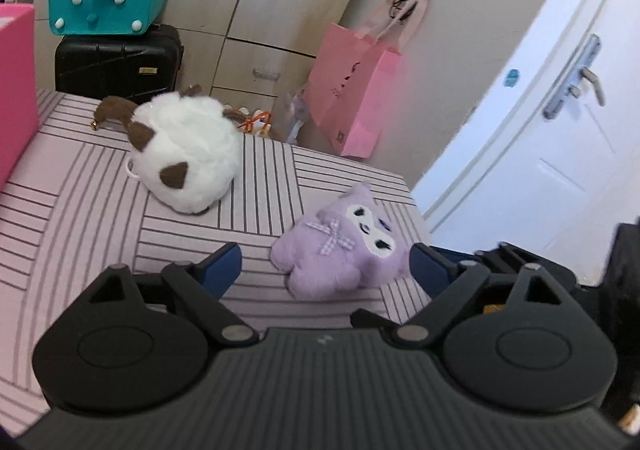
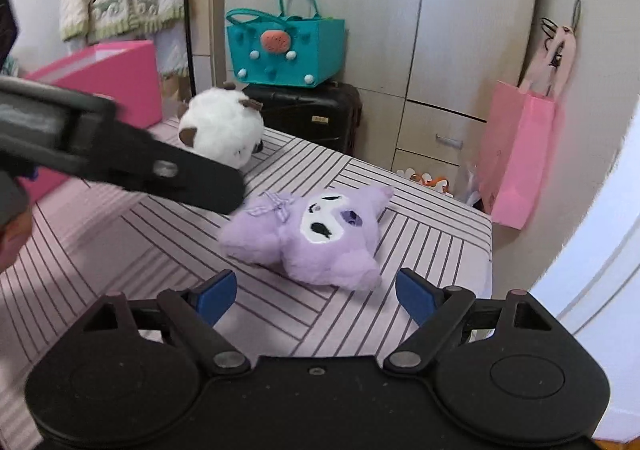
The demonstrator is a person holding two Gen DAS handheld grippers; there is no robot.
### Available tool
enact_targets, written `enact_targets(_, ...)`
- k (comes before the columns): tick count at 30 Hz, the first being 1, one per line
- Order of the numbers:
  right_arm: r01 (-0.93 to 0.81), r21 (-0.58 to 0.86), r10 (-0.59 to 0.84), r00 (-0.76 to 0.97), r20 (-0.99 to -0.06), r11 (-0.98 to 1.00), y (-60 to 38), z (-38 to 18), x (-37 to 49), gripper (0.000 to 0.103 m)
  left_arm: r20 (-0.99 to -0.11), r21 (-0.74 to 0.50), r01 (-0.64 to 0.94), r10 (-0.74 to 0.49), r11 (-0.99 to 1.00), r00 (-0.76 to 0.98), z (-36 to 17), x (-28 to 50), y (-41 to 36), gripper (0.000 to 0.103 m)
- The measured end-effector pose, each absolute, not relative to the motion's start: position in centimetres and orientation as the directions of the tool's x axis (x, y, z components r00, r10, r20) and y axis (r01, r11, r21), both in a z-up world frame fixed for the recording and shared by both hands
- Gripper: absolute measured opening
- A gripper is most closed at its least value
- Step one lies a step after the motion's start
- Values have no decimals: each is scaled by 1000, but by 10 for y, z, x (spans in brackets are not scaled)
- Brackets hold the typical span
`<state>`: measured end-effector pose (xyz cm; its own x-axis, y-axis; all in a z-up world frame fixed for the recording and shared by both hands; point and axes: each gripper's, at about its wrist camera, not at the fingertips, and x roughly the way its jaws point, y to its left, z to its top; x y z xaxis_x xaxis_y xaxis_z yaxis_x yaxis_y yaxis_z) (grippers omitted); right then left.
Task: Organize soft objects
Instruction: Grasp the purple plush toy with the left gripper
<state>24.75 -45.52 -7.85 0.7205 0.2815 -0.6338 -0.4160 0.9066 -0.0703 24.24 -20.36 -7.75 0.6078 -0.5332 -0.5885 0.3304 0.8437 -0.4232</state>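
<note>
The left gripper's blurred arm (image 2: 120,154) hides part of the white plush (image 2: 224,130); the pink box (image 1: 14,90) is cut off at the frame edge.

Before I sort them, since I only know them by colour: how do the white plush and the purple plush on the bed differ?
The white plush is round and fluffy with brown ears; the purple plush is flatter, with limbs, a white face patch and a checked bow. The white plush looks bulkier. It lies further back near the pink box; the purple plush lies just ahead of both grippers. Both rest untouched on the striped bedspread.
</note>
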Motion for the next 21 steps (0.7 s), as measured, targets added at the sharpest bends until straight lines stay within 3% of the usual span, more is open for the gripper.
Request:
enact_targets(7, -473, -39, 352, 706, -615, 880, -463, -81, 262, 89, -599, -451, 265, -509, 852, 618, -98, 258, -212, 73)
enact_targets(10, -477, -39, 345, 689, -637, 878, -456, -87, 268, 71, -595, -457, 263, -511, 850, 620, -103, 259, -212, 66)
enact_targets(15, -462, -63, 327, 712, -622, 885, -444, -91, 262, 67, -580, -474, 265, -525, 840, 623, -109, 257, -208, 46)
enact_targets(21, -435, -122, 280, 744, -607, 892, -435, -90, 255, 62, -571, -492, 277, -546, 825, 613, -111, 258, -203, 36)
